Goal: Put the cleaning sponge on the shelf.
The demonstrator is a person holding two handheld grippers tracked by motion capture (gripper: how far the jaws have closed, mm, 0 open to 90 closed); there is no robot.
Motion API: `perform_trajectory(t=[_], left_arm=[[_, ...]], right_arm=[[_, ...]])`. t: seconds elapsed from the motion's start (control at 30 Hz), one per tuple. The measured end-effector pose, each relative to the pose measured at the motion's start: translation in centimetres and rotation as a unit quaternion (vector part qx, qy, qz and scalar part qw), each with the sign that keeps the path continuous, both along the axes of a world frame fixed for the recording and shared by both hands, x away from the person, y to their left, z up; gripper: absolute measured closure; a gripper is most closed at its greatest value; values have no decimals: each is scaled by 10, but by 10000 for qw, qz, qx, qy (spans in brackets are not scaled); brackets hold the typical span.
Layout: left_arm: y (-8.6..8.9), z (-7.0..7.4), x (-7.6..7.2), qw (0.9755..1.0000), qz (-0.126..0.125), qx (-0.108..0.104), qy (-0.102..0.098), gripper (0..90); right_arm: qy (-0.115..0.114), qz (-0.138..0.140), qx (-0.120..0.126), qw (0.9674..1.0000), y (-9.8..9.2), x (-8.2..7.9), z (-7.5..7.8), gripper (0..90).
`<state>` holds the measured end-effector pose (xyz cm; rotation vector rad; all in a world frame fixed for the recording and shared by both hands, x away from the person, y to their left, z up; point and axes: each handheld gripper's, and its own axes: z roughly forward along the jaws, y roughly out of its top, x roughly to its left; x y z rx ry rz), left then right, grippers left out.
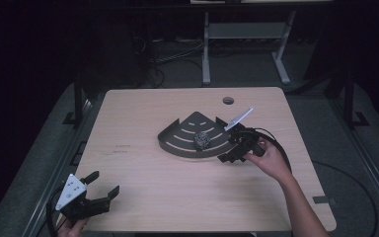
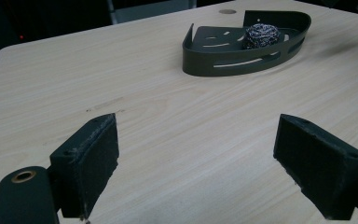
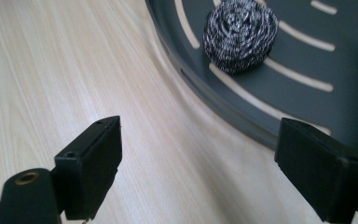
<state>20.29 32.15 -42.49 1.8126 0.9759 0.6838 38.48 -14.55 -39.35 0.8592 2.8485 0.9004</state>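
Both grippers stand with jaws spread and nothing between them: the right gripper [image 1: 233, 148] hovers just beside the curved front wall of the dark tray [image 1: 170, 143], while the left gripper [image 1: 100, 190] waits well apart at the near left corner of the table [image 1: 143, 108]. Just past the right jaws, the steel scourer [image 3: 240, 35] sits inside the tray, near its middle. My worry is that a low reach would catch a jaw on the rim and shove the light tray away, or the springy wire ball would squirt out of a shallow pinch.
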Motion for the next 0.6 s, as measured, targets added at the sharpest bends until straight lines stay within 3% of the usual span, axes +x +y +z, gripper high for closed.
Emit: perform_trajectory(t=[0.6], left_arm=[[0,0,0,10000,1,18,15,133]], right_arm=[[66,-140,71,9999,-12,-10,-12,144]])
